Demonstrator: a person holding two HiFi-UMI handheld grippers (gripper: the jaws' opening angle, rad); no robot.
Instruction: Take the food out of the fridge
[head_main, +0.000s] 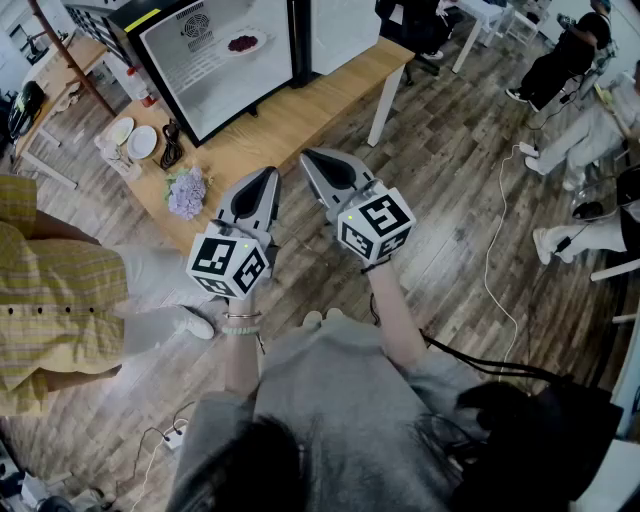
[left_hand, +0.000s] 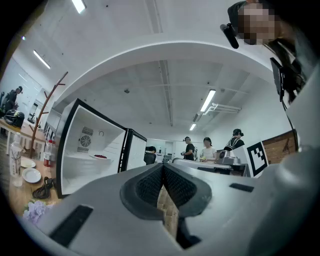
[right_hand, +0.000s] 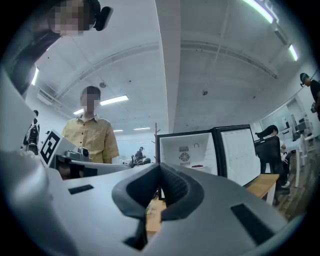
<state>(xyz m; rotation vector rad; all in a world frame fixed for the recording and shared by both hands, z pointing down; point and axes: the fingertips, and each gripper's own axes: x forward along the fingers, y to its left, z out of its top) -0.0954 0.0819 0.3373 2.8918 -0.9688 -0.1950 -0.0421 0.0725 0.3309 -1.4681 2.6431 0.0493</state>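
Note:
A small black fridge (head_main: 215, 60) stands open on the wooden table (head_main: 270, 135), and its white inside faces me. On its shelf lies a plate of dark red food (head_main: 243, 43), which also shows as the food (left_hand: 100, 156) in the left gripper view and the food (right_hand: 198, 166) in the right gripper view. My left gripper (head_main: 269, 176) and right gripper (head_main: 307, 156) hover side by side in front of the table, well short of the fridge. Both are shut and hold nothing. Both point about level towards the fridge (left_hand: 90, 150) (right_hand: 189, 152).
The fridge door (head_main: 335, 30) hangs open to the right. Two white plates (head_main: 140, 141), a dark cord and a bunch of pale flowers (head_main: 187, 192) sit on the table's left end. A person in a yellow shirt (head_main: 40, 290) stands at the left. More people and a floor cable (head_main: 495, 225) are at the right.

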